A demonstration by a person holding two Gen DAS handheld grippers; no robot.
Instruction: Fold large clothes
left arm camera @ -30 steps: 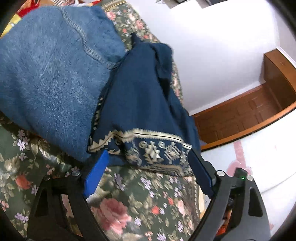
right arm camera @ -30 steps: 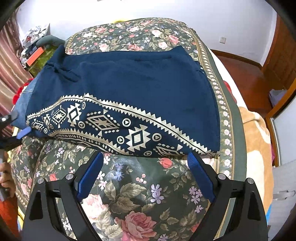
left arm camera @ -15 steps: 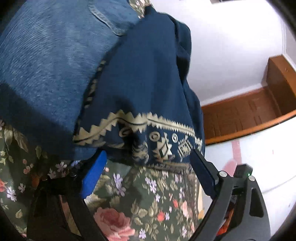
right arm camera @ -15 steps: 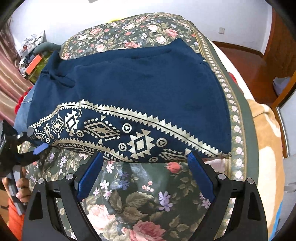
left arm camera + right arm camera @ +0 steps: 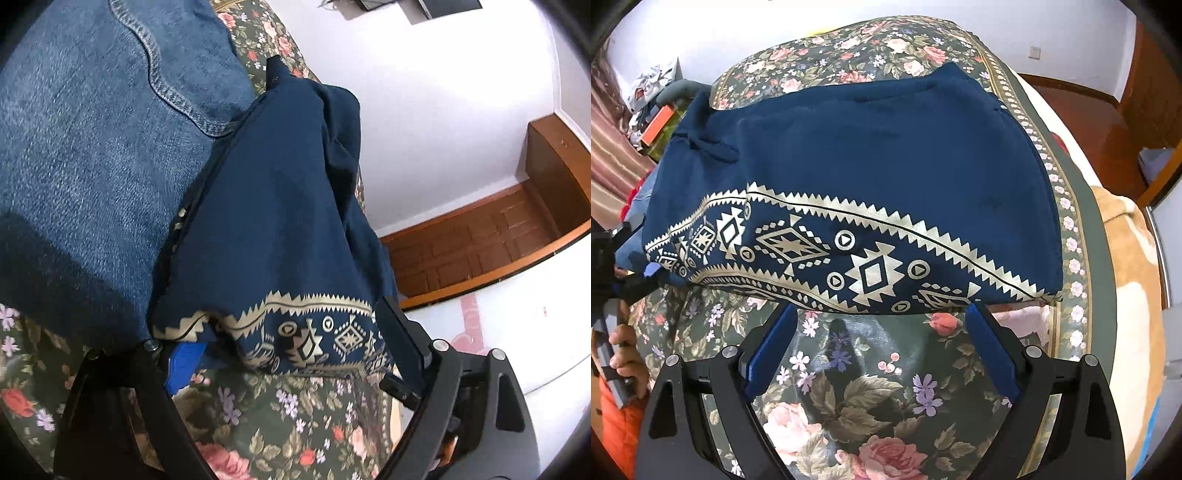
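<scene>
A bed covered in a dark green floral bedspread (image 5: 886, 387) fills a white-walled room with a reddish wooden floor. Across it lies a navy-blue garment with a cream geometric border band (image 5: 857, 192), spread flat, its patterned hem along the near edge and its plain body reaching toward the far side of the bed.

At the garment's left end sits a blue denim garment with stitched seams (image 5: 92, 147), the navy cloth draped partly over it. The left gripper (image 5: 291, 354) is at that left hem corner — its blue-padded jaws spread wide with the bunched hem between them, not clamped. From the right wrist view it (image 5: 628, 266) shows at the far left, held by a bare hand (image 5: 626, 354).

The right gripper (image 5: 882, 343) hovers at the near hem toward the right, jaws wide apart, fingertips just beside the border. A tan blanket (image 5: 1126, 280) lies at the bed's right edge.
</scene>
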